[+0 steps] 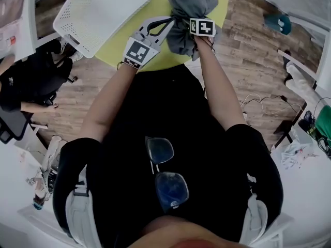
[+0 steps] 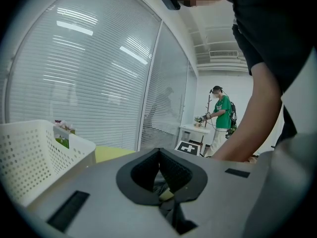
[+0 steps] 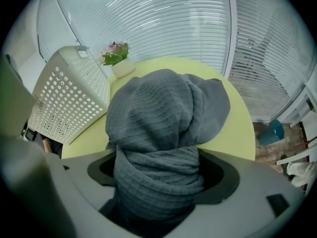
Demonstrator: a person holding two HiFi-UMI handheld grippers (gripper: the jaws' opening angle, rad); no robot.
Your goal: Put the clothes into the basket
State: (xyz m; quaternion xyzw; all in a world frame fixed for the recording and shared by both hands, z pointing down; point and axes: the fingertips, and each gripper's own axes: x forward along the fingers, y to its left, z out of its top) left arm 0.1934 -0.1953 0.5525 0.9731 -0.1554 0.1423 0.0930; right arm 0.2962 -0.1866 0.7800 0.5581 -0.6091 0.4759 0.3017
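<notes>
A grey ribbed garment (image 1: pixel 189 6) lies bunched on the round yellow-green table (image 1: pixel 111 58), with part of it hanging over the near edge. My right gripper (image 1: pixel 187 20) is buried in it. In the right gripper view a thick twisted wad of the garment (image 3: pixel 163 128) fills the wide-set jaws of the right gripper (image 3: pixel 156 160), which grip it. My left gripper (image 1: pixel 172 19) is shut, its tips at the garment's left edge. In the left gripper view the left gripper (image 2: pixel 159 151) has its pads meeting, with grey cloth below them. A white perforated basket (image 1: pixel 98 12) stands tilted at the table's far left.
A small potted flower (image 3: pixel 116 58) sits beside the basket (image 3: pixel 69 103) against the glass wall with blinds. A black office chair (image 1: pixel 31 81) is on the left and a teal bin (image 1: pixel 276 22) on the wooden floor at right. A person in a green shirt (image 2: pixel 223 115) stands far off.
</notes>
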